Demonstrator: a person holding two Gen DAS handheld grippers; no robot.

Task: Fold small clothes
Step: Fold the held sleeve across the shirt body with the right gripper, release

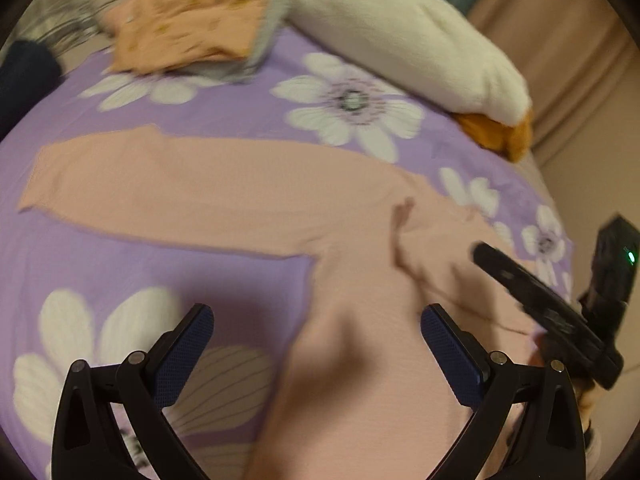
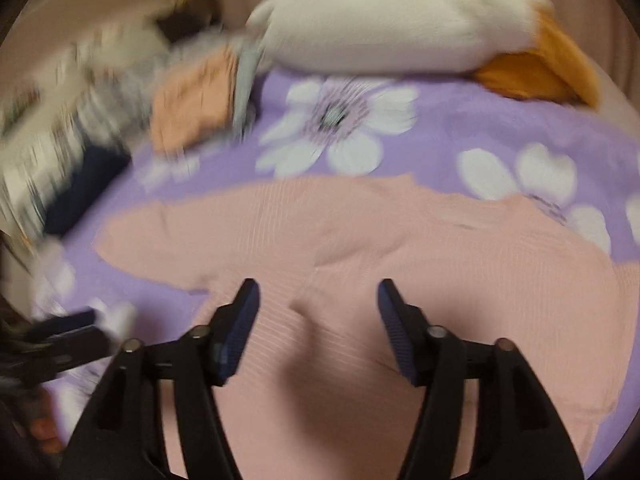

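Purple bedspread [image 1: 224, 120] with white daisies fills both views; a white and orange plush toy [image 1: 404, 36] lies along its far edge, and a folded peach garment [image 1: 188, 28] sits at the far left, well apart from my work.

The pink top [image 1: 248, 192], the piece I am to fold, lies flat on the bedspread with one long sleeve stretched out to the left. Its body runs toward me, under both tools.

My left gripper [image 1: 316, 344] stands with its jaws wide apart and nothing between them; it hovers over the left edge of the top's body, one finger over bare bedspread, the other over pink cloth. My right gripper [image 2: 318, 320] also has its jaws apart, clamped on nothing, and sits over the middle of the body, just below where the sleeve joins. In the left view it shows as a dark shape at the right of the top [image 1: 552, 312].

Risks, as I judge them:
- Both views are smeared, so a pinch made now could miss the hem.
- Closing on flat cloth may catch the bedspread as well and drag it up.
- A pinch taken mid-body would bunch the fold rather than crease it cleanly.
- The small pucker near the shoulder seam [image 1: 404, 220] could be locked into the fold.
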